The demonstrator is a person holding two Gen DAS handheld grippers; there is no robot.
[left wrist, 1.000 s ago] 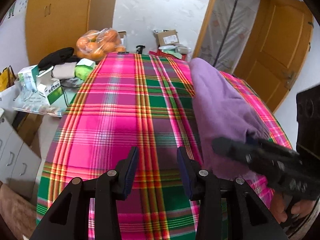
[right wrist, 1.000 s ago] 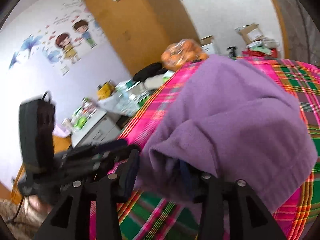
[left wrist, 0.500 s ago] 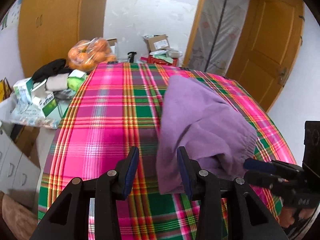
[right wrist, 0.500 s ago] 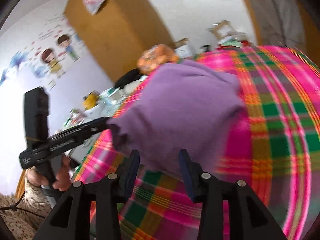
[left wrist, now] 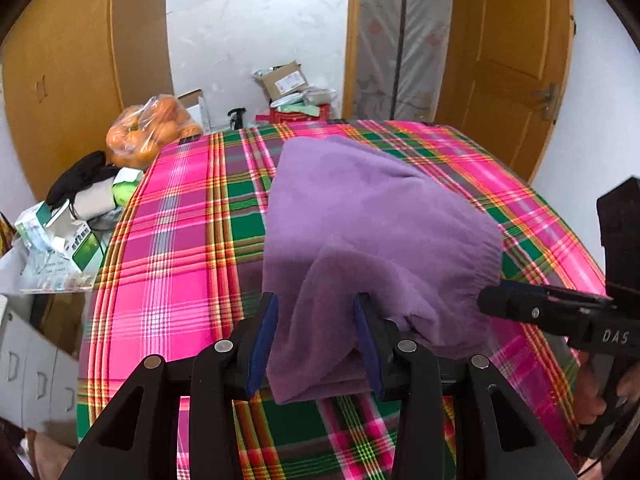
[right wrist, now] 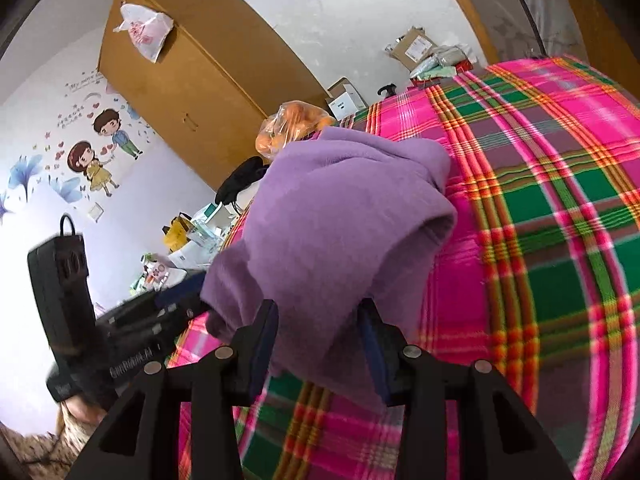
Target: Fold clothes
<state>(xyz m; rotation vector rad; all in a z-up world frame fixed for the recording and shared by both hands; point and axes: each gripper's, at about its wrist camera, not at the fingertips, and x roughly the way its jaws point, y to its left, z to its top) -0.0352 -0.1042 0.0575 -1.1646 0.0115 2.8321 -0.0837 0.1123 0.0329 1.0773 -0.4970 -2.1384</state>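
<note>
Dragging the purple garment [left wrist: 372, 220] nearward across the plaid bed [left wrist: 180, 240], left claw [left wrist: 316, 340] now gripping its near edge alongside right claw [right wrist: 320, 344], readying another fold.

The right gripper [right wrist: 318, 344] has the near edge of a purple garment [right wrist: 344, 216] between its jaws, and the cloth fills the gap. The garment lies bunched on a pink and green plaid cloth [right wrist: 540, 208]. Left of the garment is the left gripper [right wrist: 120, 336], dark and blurred. Behind the garment sits a bag of oranges [right wrist: 290, 128], and beyond it a wooden wardrobe [right wrist: 200, 80].
</note>
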